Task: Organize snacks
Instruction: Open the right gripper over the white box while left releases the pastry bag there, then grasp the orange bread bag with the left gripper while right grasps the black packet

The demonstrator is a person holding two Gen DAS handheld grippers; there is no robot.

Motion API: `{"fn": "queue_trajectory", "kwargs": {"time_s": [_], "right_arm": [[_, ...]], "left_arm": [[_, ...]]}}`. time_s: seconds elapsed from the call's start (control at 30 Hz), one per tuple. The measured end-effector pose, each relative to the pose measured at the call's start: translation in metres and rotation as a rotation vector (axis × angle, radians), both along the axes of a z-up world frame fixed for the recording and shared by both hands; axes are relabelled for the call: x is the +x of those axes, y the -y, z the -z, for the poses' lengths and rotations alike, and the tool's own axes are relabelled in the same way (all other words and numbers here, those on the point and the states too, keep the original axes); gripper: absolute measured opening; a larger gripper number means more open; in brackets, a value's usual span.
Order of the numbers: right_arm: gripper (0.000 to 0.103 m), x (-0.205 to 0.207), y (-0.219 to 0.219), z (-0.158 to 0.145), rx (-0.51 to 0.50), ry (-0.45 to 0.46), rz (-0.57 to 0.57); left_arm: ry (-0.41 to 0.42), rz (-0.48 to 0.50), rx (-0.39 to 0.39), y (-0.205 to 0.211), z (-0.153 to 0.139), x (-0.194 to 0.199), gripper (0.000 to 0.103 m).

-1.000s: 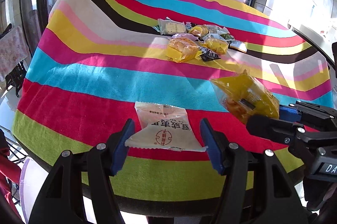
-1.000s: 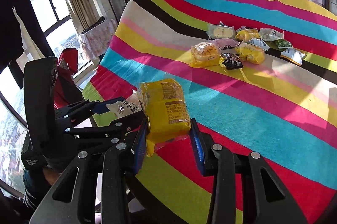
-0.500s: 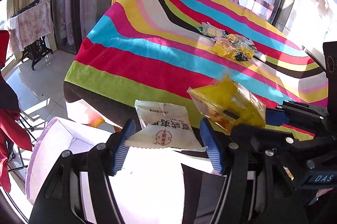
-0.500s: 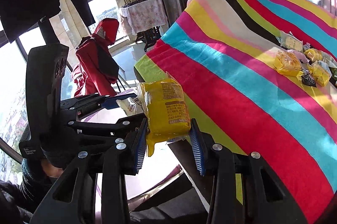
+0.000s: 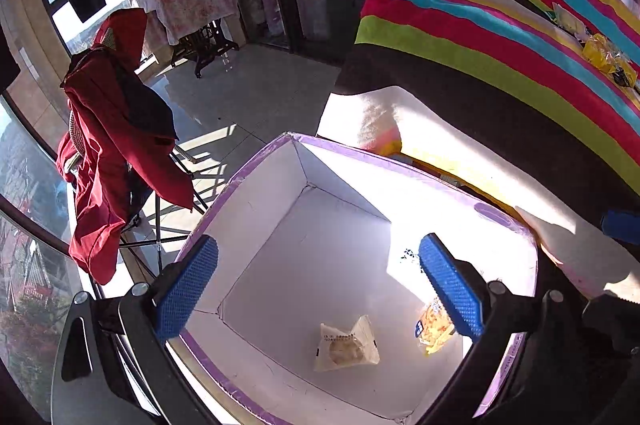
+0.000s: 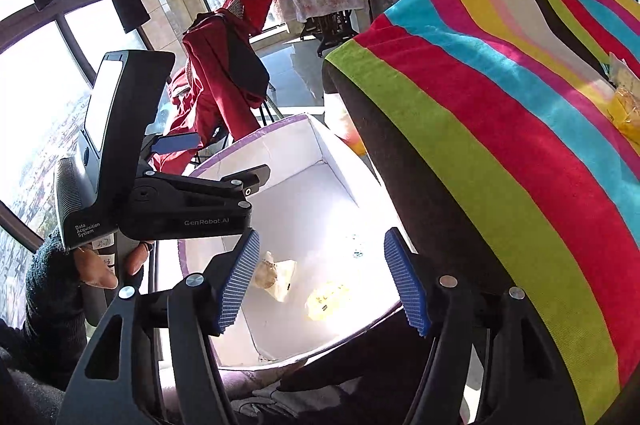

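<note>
**2 packets dropped, both jaws empty over the box**

A sunlit room with tall windows, a red jacket (image 5: 120,129) slung over a chair, and a striped cloth (image 6: 520,129) covering the tabletop to my right. Below the tabletop's edge sits a white box with a purple rim (image 5: 256,165), and I am holding both tools above it.

1 second ago my left gripper (image 5: 318,293) pinched a white snack packet and my right gripper (image 6: 324,285) carried a yellow one over the cloth. Now both jaws stand wide apart with nothing between them. The white packet (image 5: 346,345) lies on the box floor, and the yellow packet (image 5: 434,329) lies just beside it, nearer the sunlit wall; they seem not to touch, though the glare there makes that hard to judge. From the right wrist view the same 2 packets show on the floor of the box, between my blue pads (image 6: 240,281).

So this pair is delivered, and I judge the drop finished. More snacks (image 5: 604,57) remain in a cluster far up on the cloth, well apart from the box, so the task is only partly done. My next move, I think, is to swing both tools back over the tabletop for another pair.
</note>
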State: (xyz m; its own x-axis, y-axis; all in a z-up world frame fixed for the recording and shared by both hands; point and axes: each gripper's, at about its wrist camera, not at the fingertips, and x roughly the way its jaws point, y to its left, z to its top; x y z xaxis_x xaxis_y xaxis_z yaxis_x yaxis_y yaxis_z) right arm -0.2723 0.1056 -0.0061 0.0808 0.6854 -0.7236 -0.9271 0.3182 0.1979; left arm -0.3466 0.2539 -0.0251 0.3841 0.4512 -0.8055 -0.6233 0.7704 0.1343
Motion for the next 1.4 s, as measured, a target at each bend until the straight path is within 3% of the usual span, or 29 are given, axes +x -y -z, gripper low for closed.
{"fn": "queue_trajectory", "kwargs": {"time_s": [0.1, 0.23, 0.43, 0.57, 0.7, 0.83, 0.97, 1.07, 1.23, 1.4], "right_arm": [[0.065, 0.009, 0.015, -0.006, 0.022, 0.008, 0.043], [0.065, 0.023, 0.037, -0.021, 0.069, 0.040, 0.114], [0.068, 0.050, 0.081, -0.035, 0.121, 0.075, 0.253], [0.068, 0.077, 0.111, -0.033, 0.059, 0.149, 0.400], [0.068, 0.121, 0.151, -0.028, 0.063, 0.100, 0.546], [0.068, 0.165, 0.167, -0.026, 0.049, 0.071, 0.637], [0.068, 0.210, 0.159, -0.021, 0.031, 0.026, 0.668], [0.068, 0.240, 0.144, -0.018, 0.018, -0.014, 0.666], [0.068, 0.276, 0.111, -0.014, -0.064, -0.025, 0.663], [0.067, 0.286, 0.093, -0.010, -0.130, 0.048, 0.653]], "left_arm": [[0.004, -0.010, 0.011, 0.000, -0.004, 0.011, 0.101], [0.064, 0.054, -0.019, 0.014, -0.012, 0.029, 0.101], [0.210, 0.248, -0.147, 0.052, -0.038, 0.076, 0.101], [0.216, 0.404, -0.123, 0.092, -0.050, 0.125, 0.101], [0.217, 0.504, -0.133, 0.124, -0.053, 0.179, 0.101], [0.212, 0.518, -0.194, 0.128, -0.047, 0.242, 0.101], [0.152, 0.442, -0.300, 0.112, -0.037, 0.286, 0.101], [0.157, 0.450, -0.268, 0.115, -0.034, 0.287, 0.101], [0.028, 0.519, -0.125, 0.139, -0.026, 0.282, 0.101], [0.066, 0.541, -0.140, 0.136, -0.028, 0.251, 0.101]]}}
